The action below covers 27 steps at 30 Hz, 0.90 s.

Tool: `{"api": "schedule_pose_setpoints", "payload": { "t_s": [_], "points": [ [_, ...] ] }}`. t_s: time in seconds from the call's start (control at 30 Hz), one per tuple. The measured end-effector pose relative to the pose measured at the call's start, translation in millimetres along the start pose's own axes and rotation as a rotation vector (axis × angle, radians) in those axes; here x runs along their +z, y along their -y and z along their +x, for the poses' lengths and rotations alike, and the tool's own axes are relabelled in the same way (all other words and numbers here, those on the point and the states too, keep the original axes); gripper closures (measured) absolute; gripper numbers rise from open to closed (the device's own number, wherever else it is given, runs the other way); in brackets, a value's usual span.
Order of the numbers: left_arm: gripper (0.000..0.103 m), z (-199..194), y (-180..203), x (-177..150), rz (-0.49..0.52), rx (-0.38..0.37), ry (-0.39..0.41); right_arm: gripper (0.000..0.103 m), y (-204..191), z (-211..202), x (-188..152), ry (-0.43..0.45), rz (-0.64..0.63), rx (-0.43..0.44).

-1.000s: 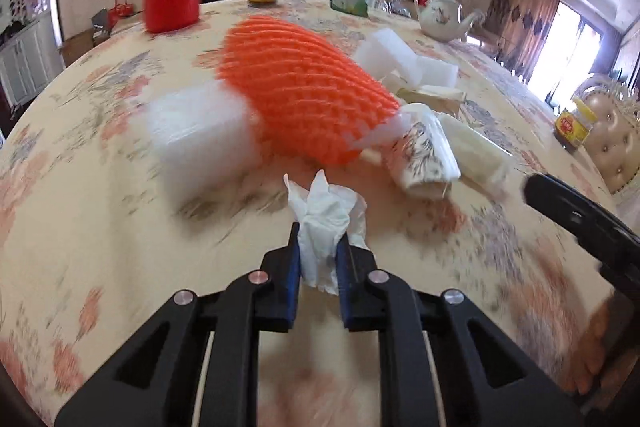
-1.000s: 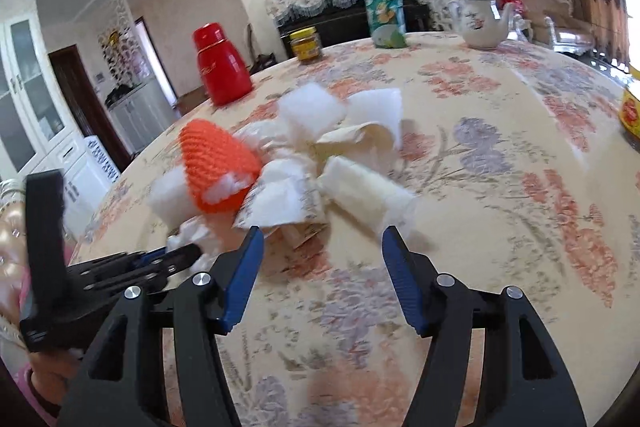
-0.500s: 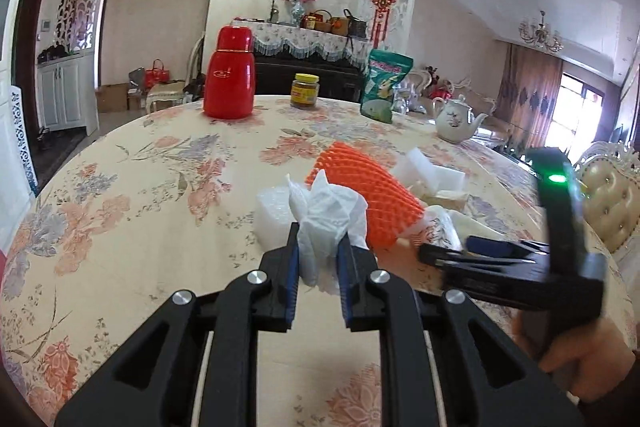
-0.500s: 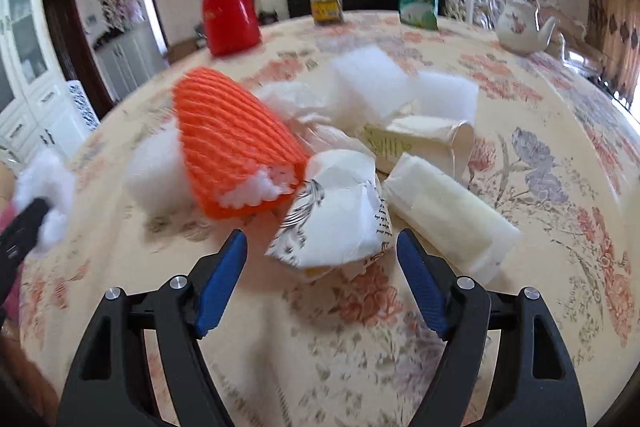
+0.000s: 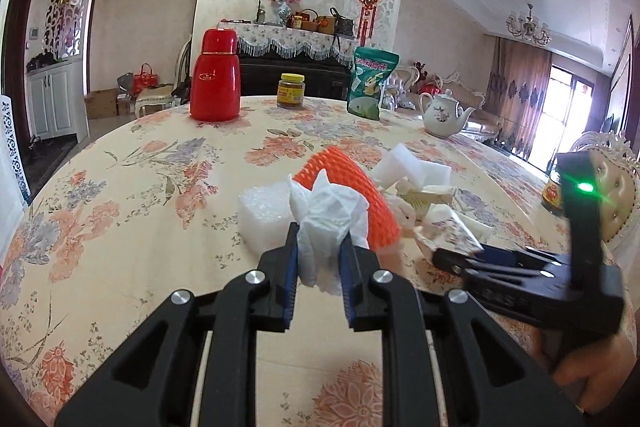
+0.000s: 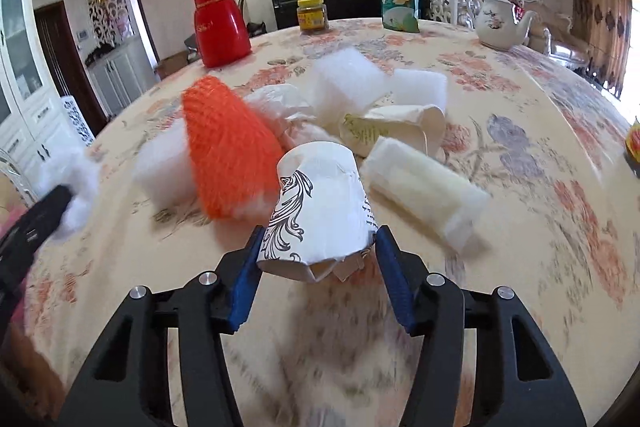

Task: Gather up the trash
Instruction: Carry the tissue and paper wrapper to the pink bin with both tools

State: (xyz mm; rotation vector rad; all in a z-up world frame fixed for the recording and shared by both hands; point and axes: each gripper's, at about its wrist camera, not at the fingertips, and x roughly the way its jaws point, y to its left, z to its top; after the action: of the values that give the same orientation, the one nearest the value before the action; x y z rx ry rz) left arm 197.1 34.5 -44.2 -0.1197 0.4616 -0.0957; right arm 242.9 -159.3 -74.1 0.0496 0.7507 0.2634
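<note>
My left gripper (image 5: 320, 247) is shut on a crumpled white tissue (image 5: 328, 215) and holds it above the floral tablecloth (image 5: 120, 227). In the right wrist view that tissue (image 6: 76, 187) shows blurred at the far left. My right gripper (image 6: 318, 247) has its jaws closing on a crushed paper cup (image 6: 320, 199) with a black print, and both blue pads touch its sides. The cup lies on its side at the near end of a trash pile. An orange foam net (image 6: 228, 151) lies just left of it. The right gripper (image 5: 452, 259) also appears low on the right in the left wrist view.
The pile also holds white foam blocks (image 6: 348, 79), a second paper cup (image 6: 396, 127) and a clear wrapped roll (image 6: 424, 187). A red thermos (image 5: 215, 83), a jar (image 5: 291, 90), a green bag (image 5: 372, 83) and a teapot (image 5: 444, 115) stand at the table's far side.
My left gripper lifted the tissue off the table and tilted up toward the room. My right gripper moved in on the printed paper cup, and its jaws widened, then narrowed onto it.
</note>
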Motion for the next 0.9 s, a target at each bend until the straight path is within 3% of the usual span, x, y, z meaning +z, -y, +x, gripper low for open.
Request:
{"api": "schedule_pose_setpoints", "payload": {
  "t_s": [0.33, 0.53, 0.9],
  "points": [
    [0.084, -2.4, -2.6, -1.2, -0.026, -0.029, -0.051, 0.05, -3.0, -57.3, -31.3, 0.065, 0.03, 0.046],
    [0.084, -47.8, 7.5, -8.0, 0.005, -0.044, -0.006, 0.049, -13.0, -91.2, -42.6, 0.124, 0.001, 0.073],
    [0.083, -110.4, -3.0, -28.8, 0.064, 0.009, 0.048, 0.049, -55.7, -122.0, -47.3, 0.196, -0.087, 0.125]
  ]
}}
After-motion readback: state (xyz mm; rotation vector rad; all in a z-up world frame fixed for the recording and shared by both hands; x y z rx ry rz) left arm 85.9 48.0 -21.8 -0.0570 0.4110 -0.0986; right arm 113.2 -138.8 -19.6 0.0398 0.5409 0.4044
